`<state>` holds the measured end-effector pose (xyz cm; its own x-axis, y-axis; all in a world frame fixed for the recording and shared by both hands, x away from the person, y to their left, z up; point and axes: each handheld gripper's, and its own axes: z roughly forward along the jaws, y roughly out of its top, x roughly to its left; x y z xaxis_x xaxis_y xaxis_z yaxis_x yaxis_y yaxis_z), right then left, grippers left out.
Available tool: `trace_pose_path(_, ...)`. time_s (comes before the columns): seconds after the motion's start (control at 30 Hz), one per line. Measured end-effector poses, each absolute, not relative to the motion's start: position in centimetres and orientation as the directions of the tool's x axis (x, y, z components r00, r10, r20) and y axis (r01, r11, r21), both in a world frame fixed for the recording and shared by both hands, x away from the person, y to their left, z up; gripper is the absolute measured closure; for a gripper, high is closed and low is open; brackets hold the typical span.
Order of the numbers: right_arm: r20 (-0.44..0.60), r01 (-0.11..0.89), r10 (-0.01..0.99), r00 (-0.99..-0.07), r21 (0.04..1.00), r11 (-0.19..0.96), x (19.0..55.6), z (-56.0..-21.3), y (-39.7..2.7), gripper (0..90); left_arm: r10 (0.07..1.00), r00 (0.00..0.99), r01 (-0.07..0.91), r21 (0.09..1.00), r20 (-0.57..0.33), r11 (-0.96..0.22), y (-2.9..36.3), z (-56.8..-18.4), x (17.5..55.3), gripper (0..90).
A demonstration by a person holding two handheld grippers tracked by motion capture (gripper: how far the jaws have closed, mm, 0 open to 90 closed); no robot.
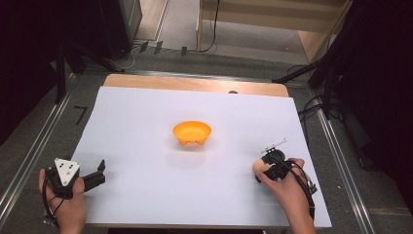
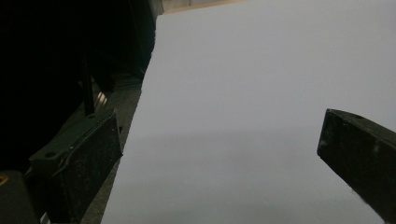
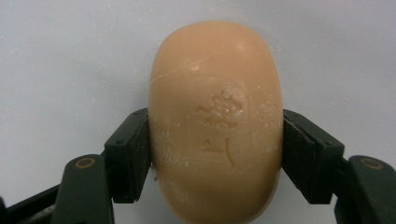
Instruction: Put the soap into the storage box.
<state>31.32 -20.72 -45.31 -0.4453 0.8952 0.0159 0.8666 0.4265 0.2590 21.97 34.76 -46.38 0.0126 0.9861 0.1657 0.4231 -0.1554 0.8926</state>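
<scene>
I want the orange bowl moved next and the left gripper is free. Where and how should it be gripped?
Probably by the rim. The orange bowl stands upright and open-topped on the white sheet, and its body looks too wide to span. Bring the open left gripper down from above at the near-left rim, one jaw inside the wall and one outside, then close.

Grey floor [image 1: 29, 131] with metal rails [image 1: 341, 161], dark stands, pale wooden furniture [image 1: 272, 14] beyond.

Site: lab recording bay | Evidence: white-covered table [image 1: 146, 122]; metal floor rails [image 1: 34, 146] both sides; cables [image 1: 311, 109] right; black curtains [image 1: 29, 48] upper left.
</scene>
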Motion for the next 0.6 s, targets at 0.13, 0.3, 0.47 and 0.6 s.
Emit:
trace_pose_path(0.13,0.020,0.868,0.895,-0.446,0.255,0.427,31.38,-45.32,-20.76,32.0,0.986,0.014,0.422,0.893,0.165,-0.155,34.79,-46.36,21.93,0.1)
trace_pose_path(0.3,0.021,0.868,0.895,-0.446,0.254,0.426,31.45,-45.30,-20.72,32.9,0.987,0.016,0.424,0.893,0.161,-0.153,34.84,-46.35,21.96,0.1)
trace_pose_path(0.47,0.028,0.858,0.886,-0.462,0.265,0.440,31.46,-45.27,-20.83,33.0,0.987,0.018,0.424,0.893,0.161,-0.153,34.84,-46.35,21.98,0.1)
trace_pose_path(0.6,0.030,0.838,0.868,-0.496,0.280,0.469,31.48,-44.87,-21.05,33.0,0.989,0.016,0.423,0.896,0.144,-0.138,34.97,-46.33,21.98,0.1)
